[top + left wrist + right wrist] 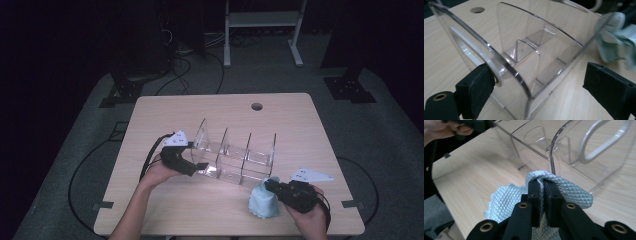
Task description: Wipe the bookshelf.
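Bracing clear organizer (235, 155) at its left end wall: your left gripper (534, 82) jaws apart, straddling wall, one pad touching. Right gripper (543, 195) clamped on blue cloth (571, 191), touching organizer's right end; long axis runs between grippers; right hand nearer for wiping.

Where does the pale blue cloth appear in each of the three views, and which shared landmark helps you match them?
High view: pale blue cloth low right, beside the table's near edge.
Left gripper view: top right corner.
Right gripper view: centre, pinched in the right gripper.
Shared landmark: clear acrylic organizer.
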The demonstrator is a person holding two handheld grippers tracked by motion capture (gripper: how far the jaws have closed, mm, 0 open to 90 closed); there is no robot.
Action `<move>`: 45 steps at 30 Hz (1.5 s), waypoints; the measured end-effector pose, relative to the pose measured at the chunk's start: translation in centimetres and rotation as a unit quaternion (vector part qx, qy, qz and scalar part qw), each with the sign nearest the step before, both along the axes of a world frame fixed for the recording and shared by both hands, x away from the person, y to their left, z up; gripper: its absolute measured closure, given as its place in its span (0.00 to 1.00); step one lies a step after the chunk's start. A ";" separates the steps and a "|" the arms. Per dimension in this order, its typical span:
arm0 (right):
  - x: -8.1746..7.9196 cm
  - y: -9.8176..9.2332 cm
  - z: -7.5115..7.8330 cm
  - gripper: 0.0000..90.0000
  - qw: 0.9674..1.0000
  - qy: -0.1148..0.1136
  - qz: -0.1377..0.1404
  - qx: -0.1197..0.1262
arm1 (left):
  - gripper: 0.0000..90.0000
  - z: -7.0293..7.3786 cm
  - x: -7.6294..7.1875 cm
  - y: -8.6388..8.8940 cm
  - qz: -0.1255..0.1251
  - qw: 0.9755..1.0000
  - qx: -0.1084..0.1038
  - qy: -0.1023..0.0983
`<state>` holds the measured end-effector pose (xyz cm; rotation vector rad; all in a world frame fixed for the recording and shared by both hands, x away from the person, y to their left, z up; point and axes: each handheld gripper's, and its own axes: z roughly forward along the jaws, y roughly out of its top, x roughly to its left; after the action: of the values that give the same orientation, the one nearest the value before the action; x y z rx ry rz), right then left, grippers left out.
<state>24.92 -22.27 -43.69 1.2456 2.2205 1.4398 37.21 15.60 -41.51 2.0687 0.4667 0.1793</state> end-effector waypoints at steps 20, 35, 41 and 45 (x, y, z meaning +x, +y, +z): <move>2.8 -3.7 0.0 0.93 0.999 0.007 -0.046 0.009 | 0.26 -0.8 0.1 -1.3 -0.004 1.000 -0.001 -0.007; 4.0 -4.8 -0.3 0.93 0.998 0.007 -0.054 0.018 | 0.18 -1.0 0.2 -2.6 0.011 1.000 -0.007 -0.029; 4.4 -5.0 -0.3 0.93 0.998 0.008 -0.056 0.020 | 0.23 -0.9 0.2 -2.8 -0.015 0.999 -0.044 -0.007; 4.5 -5.1 -0.3 0.93 0.998 0.007 -0.055 0.021 | 0.28 -1.1 -0.2 -3.2 -0.013 0.999 -0.028 -0.019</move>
<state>29.44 -27.41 -44.00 1.3726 2.1061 1.4468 37.05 12.40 -42.65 2.0115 0.4174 0.1878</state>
